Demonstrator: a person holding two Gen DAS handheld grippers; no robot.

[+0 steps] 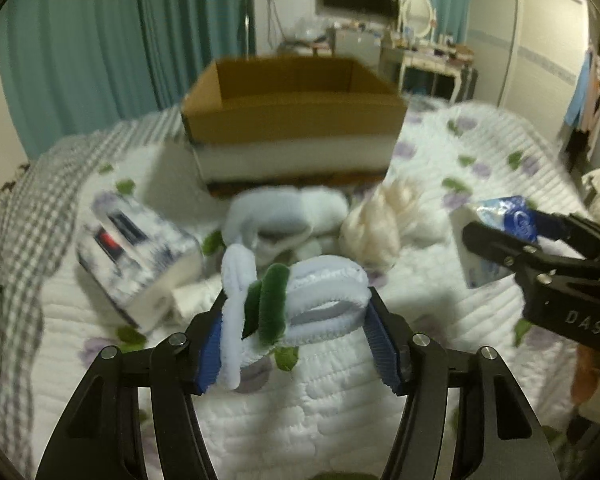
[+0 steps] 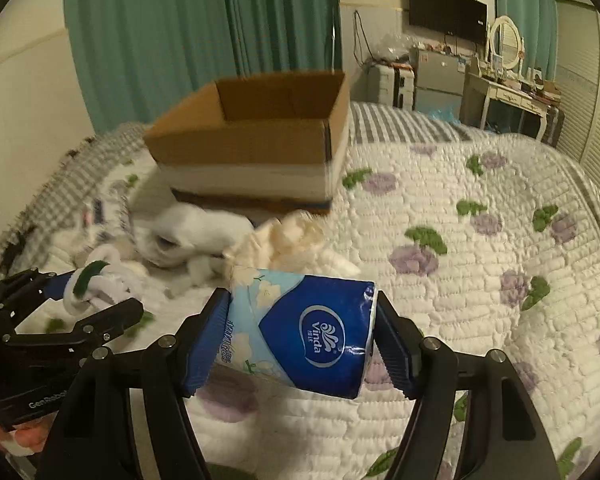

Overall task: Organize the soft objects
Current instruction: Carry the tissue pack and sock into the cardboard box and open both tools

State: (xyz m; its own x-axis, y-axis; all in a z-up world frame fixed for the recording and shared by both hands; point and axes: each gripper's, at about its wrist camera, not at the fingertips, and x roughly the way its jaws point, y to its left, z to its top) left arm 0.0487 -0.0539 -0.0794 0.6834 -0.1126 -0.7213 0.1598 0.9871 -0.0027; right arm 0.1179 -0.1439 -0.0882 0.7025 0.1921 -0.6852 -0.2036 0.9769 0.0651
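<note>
A wide bed covered with a white quilted bedspread printed with purple flowers and green leaves (image 2: pixel 480 248) fills both views. Near its far side sits an open brown cardboard box with a white band around its lower half (image 1: pixel 292 120), its top flaps folded out of the way and its inside in shadow. Behind the bed hang long teal curtains (image 1: pixel 100 52), and a dark flat screen (image 2: pixel 447 10) is mounted on the far wall above a cluttered dressing table.

On the bedspread just in front of the box lies a loose group of soft things: a pack of tissues in a white and blue patterned wrapper (image 1: pixel 140 256) to the left, a rumpled pale blue and white fleecy cloth (image 1: pixel 280 216) in the middle, and a crumpled cream fabric bundle (image 1: pixel 374 232) to the right.

The right tool (image 2: pixel 300 336) is clamped on a soft pack of tissues in a blue wrapper with a white oval logo and small flower prints (image 2: pixel 300 332), held lying sideways between the blue ribbed pads, above the bedspread and short of the box.

The left tool (image 1: pixel 296 332) is closed on a small bundle of white fuzzy loops with a dark green fuzzy band wrapped around it (image 1: pixel 292 304), pinched between its pads and raised above the bedspread, near the pile.
</note>
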